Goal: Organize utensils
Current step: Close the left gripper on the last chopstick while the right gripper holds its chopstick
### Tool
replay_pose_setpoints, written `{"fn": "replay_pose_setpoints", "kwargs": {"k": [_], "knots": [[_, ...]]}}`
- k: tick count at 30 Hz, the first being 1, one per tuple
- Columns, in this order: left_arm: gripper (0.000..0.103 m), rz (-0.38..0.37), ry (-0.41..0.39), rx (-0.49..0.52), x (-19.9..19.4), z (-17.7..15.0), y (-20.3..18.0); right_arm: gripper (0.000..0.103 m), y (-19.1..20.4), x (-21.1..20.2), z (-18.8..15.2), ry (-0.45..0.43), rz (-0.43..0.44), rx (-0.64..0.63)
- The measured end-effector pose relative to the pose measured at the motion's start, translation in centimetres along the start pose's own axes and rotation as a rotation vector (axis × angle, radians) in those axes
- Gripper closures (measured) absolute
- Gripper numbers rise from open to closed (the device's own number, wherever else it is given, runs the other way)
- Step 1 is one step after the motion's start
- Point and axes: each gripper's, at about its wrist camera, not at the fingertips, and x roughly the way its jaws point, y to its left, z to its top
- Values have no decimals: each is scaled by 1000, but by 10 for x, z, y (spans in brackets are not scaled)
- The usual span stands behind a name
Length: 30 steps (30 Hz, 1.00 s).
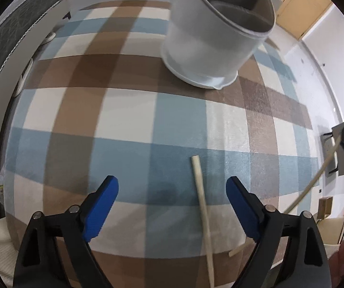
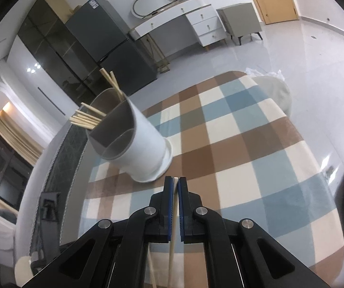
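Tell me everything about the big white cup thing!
The white holder is a tall round tub, plastic-looking, grey inside, split by a wall into compartments. It stands on the checked cloth with a flared foot. Pale wooden chopsticks poke out of its far compartment; the near one looks bare. No gripper touches it.

Home: fridge (image 2: 114, 45), dresser (image 2: 184, 21), checked rug (image 2: 244, 144).

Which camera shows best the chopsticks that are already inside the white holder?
The right wrist view: the chopsticks stick out of the white holder against the dark cabinet. The left wrist view shows the holder blurred and cut at the top, with no chopsticks visible in it.
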Motion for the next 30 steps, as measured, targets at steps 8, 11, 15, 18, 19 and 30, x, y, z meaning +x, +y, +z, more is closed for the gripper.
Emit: {"fn": "replay_pose_setpoints", "kwargs": {"k": [8, 11, 15, 18, 19, 30], "knots": [[32, 109, 39, -3, 22, 8, -12, 100, -11, -9, 4, -19, 3, 38], [38, 124, 40, 0, 26, 5, -15, 100, -14, -8, 4, -14, 7, 53], [50, 140, 40, 29, 27, 4, -25, 100, -12, -9, 5, -21, 8, 51], [81, 155, 33, 34, 25, 4, -32, 100, -11, -10, 5, -24, 11, 50], [86, 153, 33, 25, 25, 3, -33, 100, -11, -10, 5, -24, 12, 50], [101, 87, -37, 44, 18, 1, -47, 100, -13, -14, 4, -32, -14, 46]]}}
